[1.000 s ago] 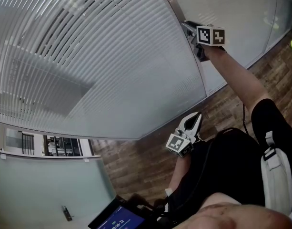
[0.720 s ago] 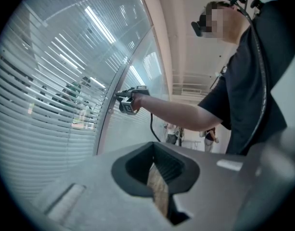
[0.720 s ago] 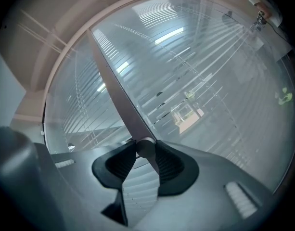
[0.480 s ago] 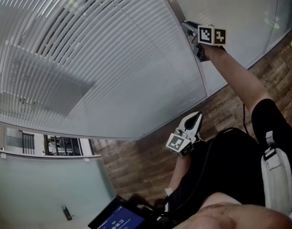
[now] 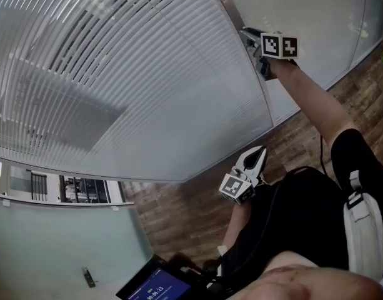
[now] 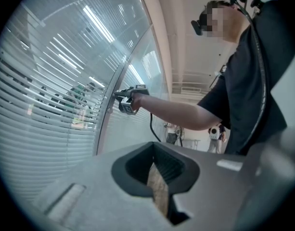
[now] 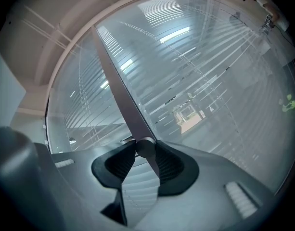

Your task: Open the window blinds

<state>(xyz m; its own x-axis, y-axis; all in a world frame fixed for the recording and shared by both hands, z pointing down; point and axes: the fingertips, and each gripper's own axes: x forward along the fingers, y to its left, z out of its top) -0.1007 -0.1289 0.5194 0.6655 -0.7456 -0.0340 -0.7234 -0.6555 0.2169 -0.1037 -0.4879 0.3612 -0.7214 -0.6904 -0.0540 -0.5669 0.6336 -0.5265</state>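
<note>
Grey slatted blinds [image 5: 129, 80] hang behind glass, left of a metal frame post [image 5: 248, 64]. My right gripper [image 5: 246, 35] is held out level against that post. In the right gripper view its pads sit on either side of a small round knob [image 7: 145, 147] on the post [image 7: 121, 100]. The jaws have just been opening a little, and the knob is still touched between them. My left gripper [image 5: 258, 150] hangs low beside my body, jaws together and empty. In the left gripper view [image 6: 159, 177] only a thin strip of floor shows between them.
Frosted glass [image 5: 316, 24] continues right of the post. Wood floor [image 5: 179, 211] runs below the window. A lit screen [image 5: 157, 287] is at the bottom edge. Another glass panel [image 5: 54, 249] stands at lower left. People [image 6: 173, 133] stand far off in the left gripper view.
The dark gaps between the slats at the upper left look slightly wider. Both grippers stay where they were.
</note>
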